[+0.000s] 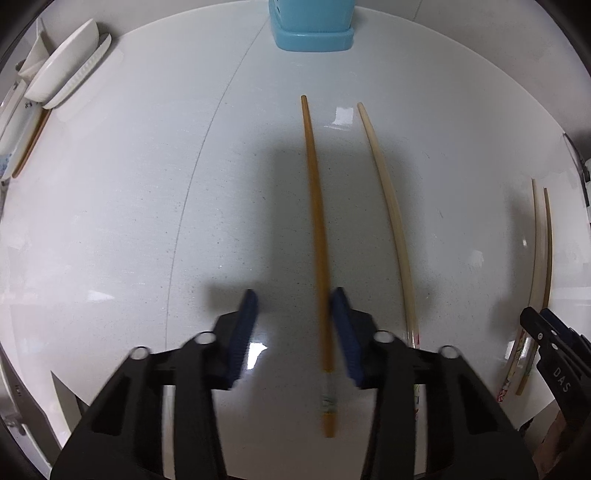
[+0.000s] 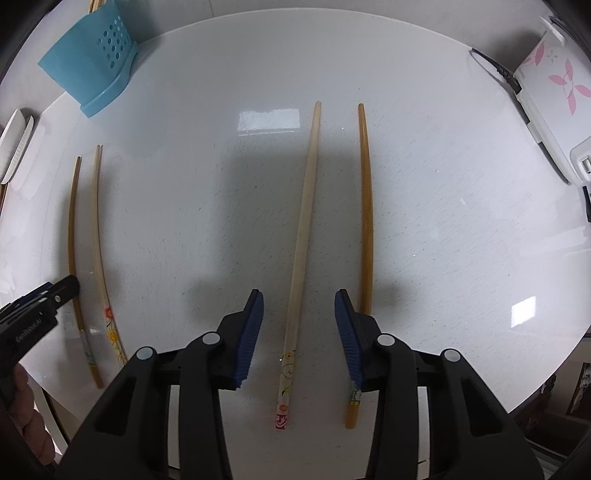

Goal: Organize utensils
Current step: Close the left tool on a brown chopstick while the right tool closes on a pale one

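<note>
left gripper (image 1: 293, 328): jaws partly apart, brown chopstick (image 1: 316, 236) between, against one pad | right gripper (image 2: 299, 332): jaws apart, straddling pale chopstick (image 2: 301, 236), untouched | both flat on white table (image 2: 184, 221) | blue holder (image 2: 92, 62) beyond

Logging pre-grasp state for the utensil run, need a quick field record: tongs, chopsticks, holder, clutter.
surface: white round table
left tongs: open, straddling the brown chopstick, which lies right by one pad; contact unclear from blur
right tongs: open, straddling the pale chopstick, pads clear of it
others: second pale chopstick, second brown chopstick, both flat on the table
holder: blue perforated holder at the far edge
clutter: white dishes; white flowered appliance
</note>
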Available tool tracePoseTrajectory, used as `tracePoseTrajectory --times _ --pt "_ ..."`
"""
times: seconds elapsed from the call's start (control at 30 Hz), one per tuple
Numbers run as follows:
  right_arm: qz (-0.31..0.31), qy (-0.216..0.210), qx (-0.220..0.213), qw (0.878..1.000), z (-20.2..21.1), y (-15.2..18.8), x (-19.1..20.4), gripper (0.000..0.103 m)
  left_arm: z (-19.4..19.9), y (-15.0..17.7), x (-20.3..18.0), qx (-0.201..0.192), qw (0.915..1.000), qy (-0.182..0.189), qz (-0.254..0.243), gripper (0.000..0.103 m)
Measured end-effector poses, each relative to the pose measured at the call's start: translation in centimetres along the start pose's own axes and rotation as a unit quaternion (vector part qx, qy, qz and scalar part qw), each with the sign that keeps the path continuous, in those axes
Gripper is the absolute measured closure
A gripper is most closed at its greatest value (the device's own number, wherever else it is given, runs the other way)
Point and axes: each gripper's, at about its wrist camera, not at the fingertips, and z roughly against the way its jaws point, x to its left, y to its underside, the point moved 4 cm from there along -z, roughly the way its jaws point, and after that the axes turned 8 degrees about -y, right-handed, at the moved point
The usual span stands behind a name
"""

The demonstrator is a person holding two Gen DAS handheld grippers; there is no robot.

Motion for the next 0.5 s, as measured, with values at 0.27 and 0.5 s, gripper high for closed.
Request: tracePoseTrajectory --times 0.27,0.5 --pt "-0.006 0.002 0.006 1.0 -0.5 -0.1 0.2 0.079 0.2 -0.4 0.4 0.003 0.9997 0.022 -0.013 0.097" --pt "0.003 0.018 -0.003 1.0 -0.6 0.0 1.0 0.097 0.4 -0.2 1.4 0.001 0.9991 0.036 -0.023 0.097"
